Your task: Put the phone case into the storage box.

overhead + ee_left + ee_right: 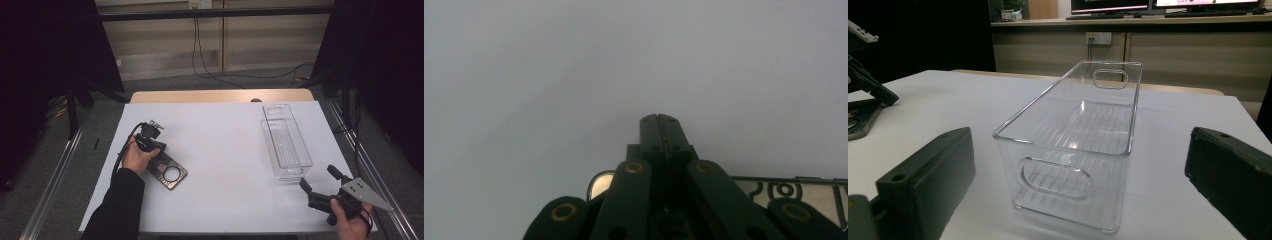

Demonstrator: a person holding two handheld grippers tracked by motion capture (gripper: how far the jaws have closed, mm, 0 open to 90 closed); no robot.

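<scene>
Nearest to me, at the bottom right of the high view, my right gripper (316, 182) sits low at the near right corner of the white table (220, 145), its jaws spread wide with nothing between them, aimed toward the clear plastic bin (286, 142). In the right gripper view the two black jaws stand far apart at either side, and the bin (1075, 145) stands upright between them but farther off, apart from both; it is a long, narrow container with an oval handle slot in each end wall and a ribbed floor. On the near left, my left gripper (149, 136) is at the dark rectangular plate (167, 172) with a round opening, which lies flat on the table by my left hand (136, 156). In the left gripper view its jaws are pressed together, tips meeting over bare table, with the plate (804, 192) under the gripper body. I cannot tell whether anything is pinched. Beyond the table's far edge, cables (210, 65) trail across the floor.
</scene>
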